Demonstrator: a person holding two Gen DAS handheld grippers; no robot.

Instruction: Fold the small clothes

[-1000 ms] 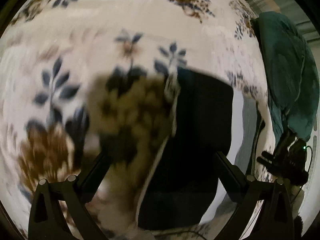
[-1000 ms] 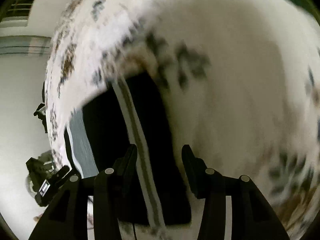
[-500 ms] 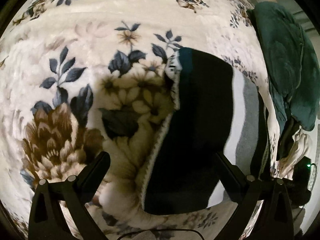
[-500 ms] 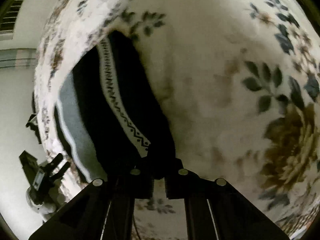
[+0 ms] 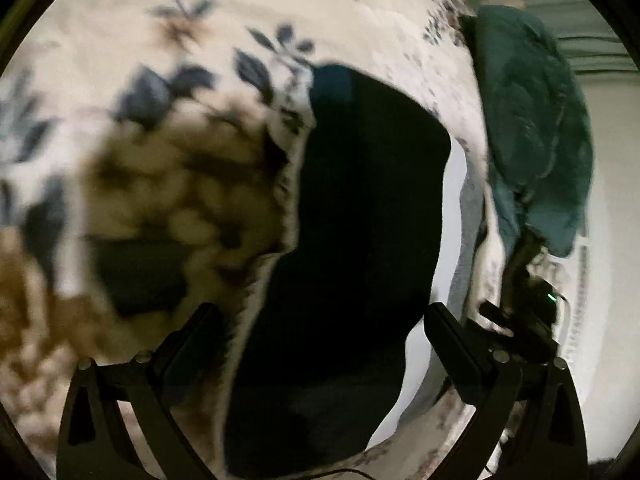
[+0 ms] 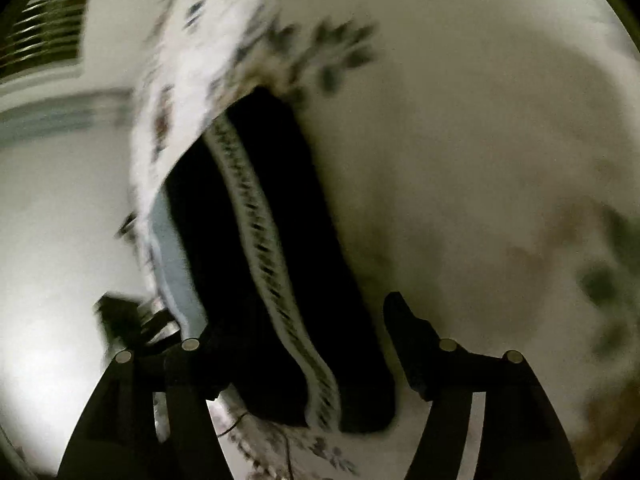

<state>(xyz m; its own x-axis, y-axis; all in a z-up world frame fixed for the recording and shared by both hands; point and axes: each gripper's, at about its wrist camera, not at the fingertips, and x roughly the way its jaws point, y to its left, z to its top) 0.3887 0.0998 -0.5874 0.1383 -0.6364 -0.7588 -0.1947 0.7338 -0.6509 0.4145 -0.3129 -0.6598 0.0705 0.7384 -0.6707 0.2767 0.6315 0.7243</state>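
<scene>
The right gripper (image 6: 304, 336) stands with its jaws well apart; they have just been opening. The near end of the dark garment (image 6: 280, 264) lies between them, but the pads do not press on it. The patterned white band (image 6: 256, 240) along the cloth runs down between the two fingers. The left gripper (image 5: 320, 344) is likewise spread wide, straddling the same garment (image 5: 360, 240) without pinching it, as far as the blur lets me judge.

The garment lies flat as a long folded strip on the flowered blanket (image 5: 160, 160), close to the blanket's edge, past which the pale floor shows. A teal cloth (image 5: 532, 132) is heaped further along that edge.

This looks to me like the release after a fold has been laid down. The next move probably calls for taking hold of one short end with both claws and carrying it over to the other, keeping the edges lined up.
</scene>
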